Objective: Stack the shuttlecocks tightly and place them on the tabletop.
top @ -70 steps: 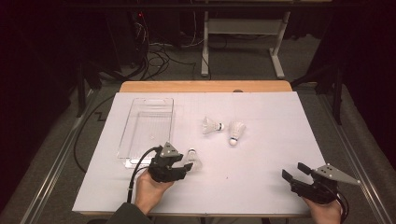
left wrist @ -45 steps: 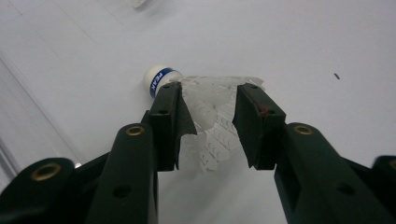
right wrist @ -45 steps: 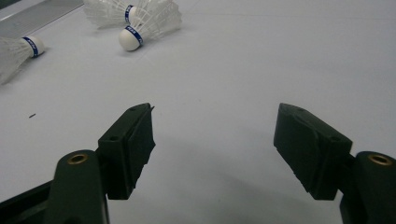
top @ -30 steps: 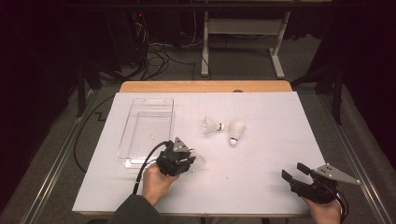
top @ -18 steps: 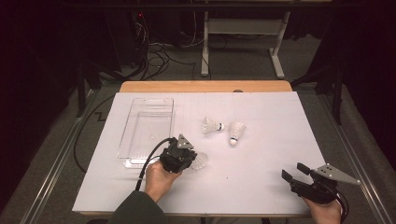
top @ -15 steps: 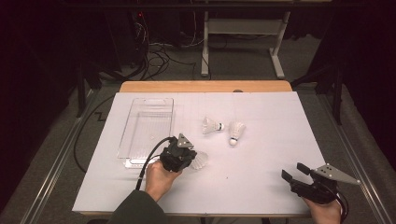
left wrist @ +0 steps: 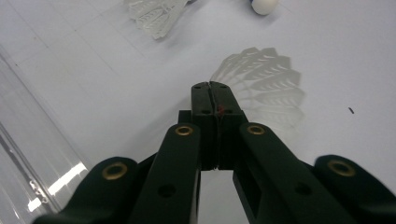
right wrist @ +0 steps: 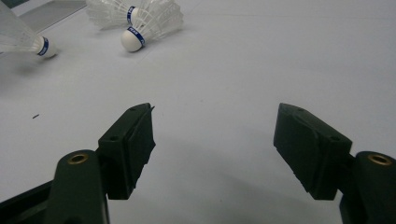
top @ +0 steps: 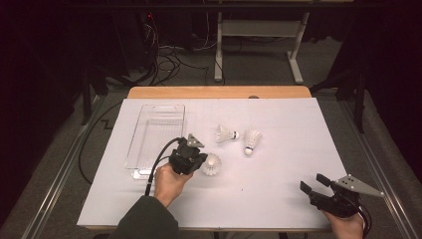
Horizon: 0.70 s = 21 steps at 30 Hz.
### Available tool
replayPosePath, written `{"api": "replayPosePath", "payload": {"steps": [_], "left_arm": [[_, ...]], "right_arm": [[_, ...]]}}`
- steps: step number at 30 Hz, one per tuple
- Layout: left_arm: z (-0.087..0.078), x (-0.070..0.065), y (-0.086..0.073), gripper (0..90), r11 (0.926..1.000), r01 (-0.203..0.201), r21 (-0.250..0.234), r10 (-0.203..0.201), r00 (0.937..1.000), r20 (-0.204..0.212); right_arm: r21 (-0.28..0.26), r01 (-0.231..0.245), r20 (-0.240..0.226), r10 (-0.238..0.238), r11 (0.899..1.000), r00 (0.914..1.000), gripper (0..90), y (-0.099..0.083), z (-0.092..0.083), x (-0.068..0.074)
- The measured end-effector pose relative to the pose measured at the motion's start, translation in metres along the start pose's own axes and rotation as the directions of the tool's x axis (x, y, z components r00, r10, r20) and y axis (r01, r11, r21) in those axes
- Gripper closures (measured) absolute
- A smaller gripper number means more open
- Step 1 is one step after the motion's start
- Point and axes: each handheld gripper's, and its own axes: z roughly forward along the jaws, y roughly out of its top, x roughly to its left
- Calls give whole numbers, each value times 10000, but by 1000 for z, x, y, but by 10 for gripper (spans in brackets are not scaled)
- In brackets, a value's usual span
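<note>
While the left gripper [left wrist: 215, 88] has just pressed its jaws together, seemingly on the nearest shuttlecock's [left wrist: 266, 84] feather edge, the right gripper [right wrist: 215, 140] stays spread over bare table [top: 278, 164].

White sheet [top: 278, 174] covers the table, wooden edge [top: 219, 92] bare at the far side. Clear plastic tray [top: 149, 149] near the far left corner. Two shuttlecocks, touching or nearly so, toward the far edge's middle: one [top: 227, 134] on its side, one [top: 252, 141] cork toward the near edge. Cables [top: 169, 55] and a desk frame [top: 259, 45] on the floor beyond.
</note>
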Motion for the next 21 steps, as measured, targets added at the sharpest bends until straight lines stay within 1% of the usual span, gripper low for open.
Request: {"api": "replayPosePath", "payload": {"steps": [7, 12, 21], "left_arm": [[-1, 14, 9, 894, 9986, 534, 63, -534, 9985, 112], [-2, 24, 16, 895, 9959, 895, 156, -897, 9959, 67], [3, 36, 29, 894, 9900, 1204, 742, -1183, 9925, -311]], "right_arm": [[7, -7, -13, 7, 10000, 10000, 295, 0, 0, 0], [-2, -2, -11, 2, 10000, 10000, 295, 0, 0, 0], [12, -9, -12, 9, 10000, 10000, 295, 0, 0, 0]]}}
